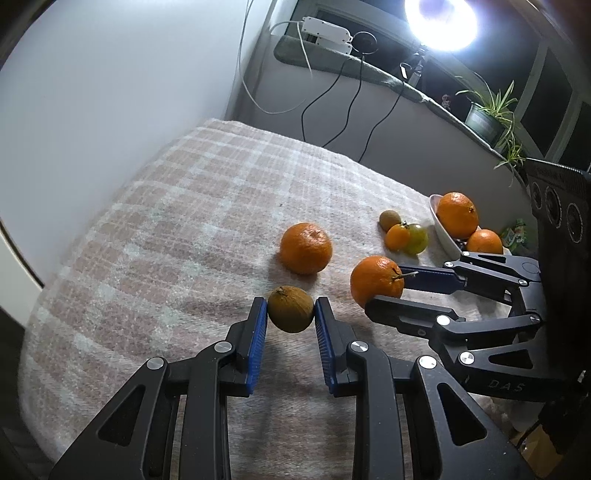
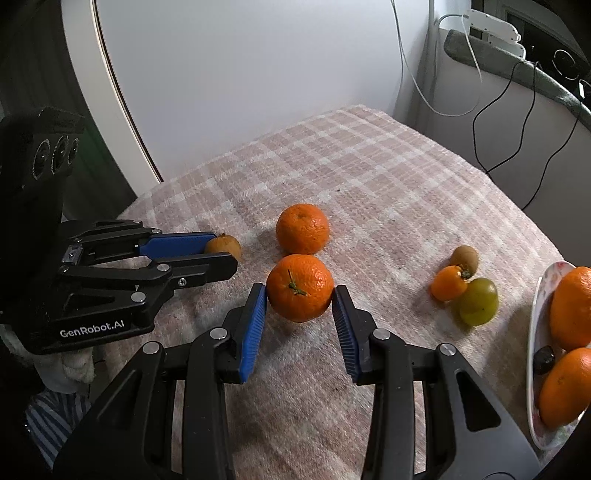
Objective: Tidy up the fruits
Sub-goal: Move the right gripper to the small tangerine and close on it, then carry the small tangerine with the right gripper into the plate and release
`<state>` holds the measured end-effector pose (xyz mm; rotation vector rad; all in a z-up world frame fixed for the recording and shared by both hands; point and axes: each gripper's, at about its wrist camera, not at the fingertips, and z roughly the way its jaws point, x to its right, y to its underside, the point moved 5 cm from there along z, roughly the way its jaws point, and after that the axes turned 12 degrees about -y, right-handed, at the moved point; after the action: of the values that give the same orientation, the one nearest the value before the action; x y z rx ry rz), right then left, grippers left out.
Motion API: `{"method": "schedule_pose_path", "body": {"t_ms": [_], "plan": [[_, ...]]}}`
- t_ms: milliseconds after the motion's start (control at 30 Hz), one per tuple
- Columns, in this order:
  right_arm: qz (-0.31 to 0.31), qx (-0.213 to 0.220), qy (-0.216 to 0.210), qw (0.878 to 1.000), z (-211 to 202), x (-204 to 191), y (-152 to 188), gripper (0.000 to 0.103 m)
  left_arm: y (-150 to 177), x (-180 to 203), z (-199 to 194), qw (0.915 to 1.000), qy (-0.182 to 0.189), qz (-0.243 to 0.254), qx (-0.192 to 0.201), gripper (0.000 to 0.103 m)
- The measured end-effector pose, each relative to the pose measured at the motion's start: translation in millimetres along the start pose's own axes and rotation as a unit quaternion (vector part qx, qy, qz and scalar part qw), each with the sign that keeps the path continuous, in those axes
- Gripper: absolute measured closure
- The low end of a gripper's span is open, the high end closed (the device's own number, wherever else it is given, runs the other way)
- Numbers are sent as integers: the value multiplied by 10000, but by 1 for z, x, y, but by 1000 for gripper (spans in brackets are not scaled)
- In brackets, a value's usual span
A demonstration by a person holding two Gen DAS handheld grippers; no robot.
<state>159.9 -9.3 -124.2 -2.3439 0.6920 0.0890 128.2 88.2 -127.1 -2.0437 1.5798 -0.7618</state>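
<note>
A brown kiwi (image 1: 290, 308) sits between the blue pads of my left gripper (image 1: 290, 305), which is shut on it just above the checked cloth (image 1: 184, 221). My right gripper (image 2: 300, 291) is shut on a stemmed mandarin (image 2: 300, 288), its pads pressing both sides. Each gripper shows in the other view: the right gripper (image 1: 386, 291) around its mandarin (image 1: 375, 278), the left gripper (image 2: 223, 253) with its kiwi (image 2: 226, 245). A second mandarin (image 2: 302, 229) lies loose just behind. A white bowl (image 2: 535, 314) at the right holds two large oranges (image 2: 572, 306).
Between the mandarins and the bowl lies a small cluster: another kiwi (image 2: 465, 258), a small orange fruit (image 2: 448, 282) and a green one (image 2: 476, 306). A dark small item (image 2: 543, 360) lies in the bowl. Cables hang at the wall behind; a bright lamp (image 1: 439, 22) glares.
</note>
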Motion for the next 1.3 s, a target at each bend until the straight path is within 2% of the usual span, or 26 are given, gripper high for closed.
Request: {"method": "schedule_pose_path", "body": {"t_ms": [600,1000,1300], "plan": [[509,522,291,9969,-67,40,26,64,-9,45,-5,9994,236,255,68,78],[866,925,652,9898,-123,71,50,64,-20,95,-2,9970,538,540,131,78],[1168,1237,1019,9801,-167,108,68,64,-30,135,1,9938,743,808,191,78]]}}
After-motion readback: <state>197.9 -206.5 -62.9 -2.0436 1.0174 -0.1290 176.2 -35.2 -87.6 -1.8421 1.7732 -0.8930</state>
